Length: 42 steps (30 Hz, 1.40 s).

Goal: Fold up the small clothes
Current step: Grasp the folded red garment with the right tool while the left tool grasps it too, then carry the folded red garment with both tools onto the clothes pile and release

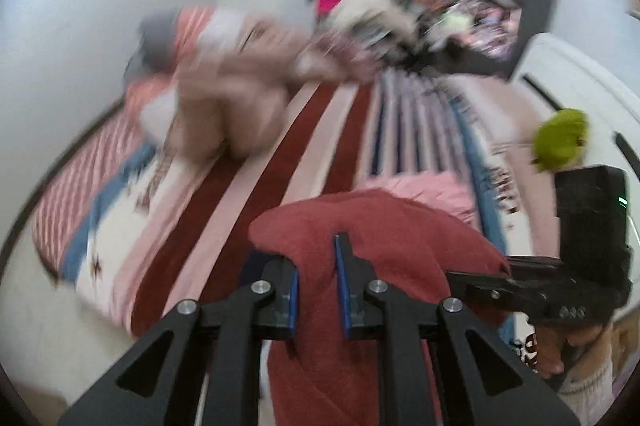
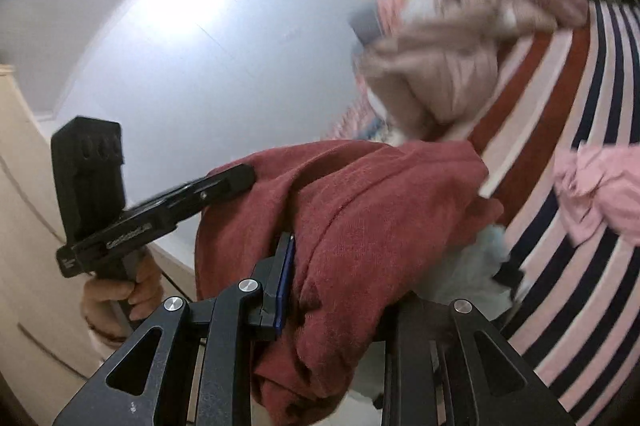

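Observation:
A dark red knit garment (image 1: 372, 226) hangs lifted above the striped bed, stretched between both grippers. My left gripper (image 1: 317, 266) is shut on one edge of it; the cloth runs between the blue pads and drapes down. In the right wrist view my right gripper (image 2: 340, 266) is shut on the other edge of the red garment (image 2: 360, 210), whose folds cover the right finger. Each view shows the other gripper: the right one at the far right (image 1: 520, 286), the left one at the left (image 2: 200, 190).
A striped bedspread (image 1: 320, 130) covers the bed. A beige garment pile (image 1: 224, 94) lies at the far side, a pink garment (image 2: 600, 194) close by, a light blue cloth (image 2: 472, 266) under the red one. A green object (image 1: 562, 138) sits at the right. White wall behind.

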Available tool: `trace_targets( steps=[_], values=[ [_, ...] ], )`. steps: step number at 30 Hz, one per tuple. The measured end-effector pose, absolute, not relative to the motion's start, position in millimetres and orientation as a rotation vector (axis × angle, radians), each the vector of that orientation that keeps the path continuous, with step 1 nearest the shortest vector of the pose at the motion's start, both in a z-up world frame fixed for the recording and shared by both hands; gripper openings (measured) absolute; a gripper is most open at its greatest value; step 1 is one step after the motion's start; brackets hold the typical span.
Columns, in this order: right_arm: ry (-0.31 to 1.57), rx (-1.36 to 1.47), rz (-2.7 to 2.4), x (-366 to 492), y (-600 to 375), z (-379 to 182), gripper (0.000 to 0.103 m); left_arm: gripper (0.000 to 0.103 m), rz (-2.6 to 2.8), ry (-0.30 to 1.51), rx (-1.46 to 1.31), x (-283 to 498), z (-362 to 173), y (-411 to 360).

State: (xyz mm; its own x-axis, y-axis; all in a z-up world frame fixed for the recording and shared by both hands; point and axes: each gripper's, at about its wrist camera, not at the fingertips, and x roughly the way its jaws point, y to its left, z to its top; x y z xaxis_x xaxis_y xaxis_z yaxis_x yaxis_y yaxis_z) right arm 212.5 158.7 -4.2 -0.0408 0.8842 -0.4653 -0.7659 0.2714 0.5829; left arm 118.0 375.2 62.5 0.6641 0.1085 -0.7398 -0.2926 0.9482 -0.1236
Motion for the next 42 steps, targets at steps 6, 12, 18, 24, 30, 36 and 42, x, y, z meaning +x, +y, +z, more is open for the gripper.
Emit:
trace_targets(
  steps=[6,12,18,24,30,36,42],
  values=[
    [0.988,0.1,1.281,219,193,-62,0.023,0.02,0.274,0.885,-0.299,124,-7,413],
    [0.955,0.022,1.251,229,191,-57,0.056,0.052,0.284,0.857,-0.265,121,-3,406],
    [0.882,0.01,1.232,227,147,-19,0.075,0.07,0.21,0.725,-0.21,97,39,386],
    [0.814,0.012,1.211,222,105,-9,0.077,0.07,0.167,0.659,-0.186,75,63,357],
    [0.651,-0.07,1.118,200,38,-23,0.077,0.084,0.179,0.499,-0.081,33,66,277],
    [0.5,-0.09,0.962,174,-73,-50,0.077,0.086,0.121,0.344,0.001,15,45,170],
    [0.404,-0.162,0.727,132,-193,-63,0.089,0.102,0.068,0.198,0.001,9,28,71]
  ],
)
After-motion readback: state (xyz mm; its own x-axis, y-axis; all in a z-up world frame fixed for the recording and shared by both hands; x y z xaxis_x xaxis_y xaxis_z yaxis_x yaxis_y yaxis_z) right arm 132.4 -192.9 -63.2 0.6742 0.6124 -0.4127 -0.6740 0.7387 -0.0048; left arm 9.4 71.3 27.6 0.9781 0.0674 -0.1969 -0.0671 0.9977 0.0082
